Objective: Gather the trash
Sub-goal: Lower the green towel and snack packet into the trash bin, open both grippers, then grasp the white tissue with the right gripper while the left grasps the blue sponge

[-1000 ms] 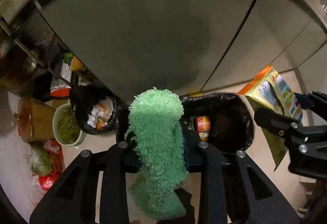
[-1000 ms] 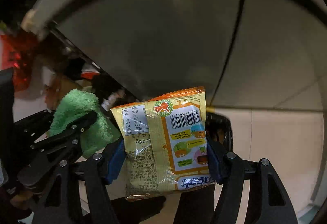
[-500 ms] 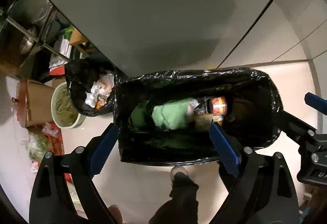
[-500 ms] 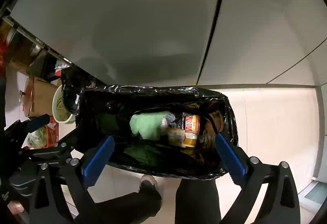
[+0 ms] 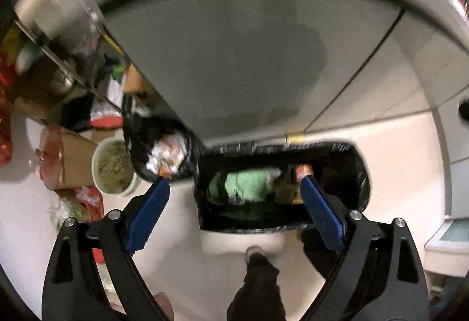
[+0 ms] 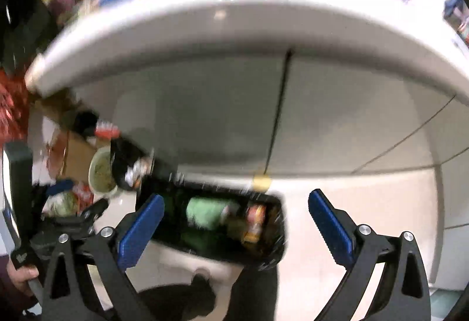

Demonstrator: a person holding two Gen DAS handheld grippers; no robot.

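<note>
A rectangular bin lined with a black bag stands on the pale floor below both grippers; it also shows in the right wrist view. Inside lie a green fuzzy cloth and an orange snack packet. My left gripper is open and empty above the bin. My right gripper is open and empty, higher above it. Both views are motion-blurred.
A second round bin with a black bag and crumpled paper stands left of the rectangular one, beside a pale bucket of green scraps and a cardboard box. A white counter edge overhangs grey cabinet doors.
Both grippers opened; the green cloth and the snack packet dropped into the black-lined bin. Since half a second ago both grippers have risen, so the bin looks smaller and the counter edge shows.
</note>
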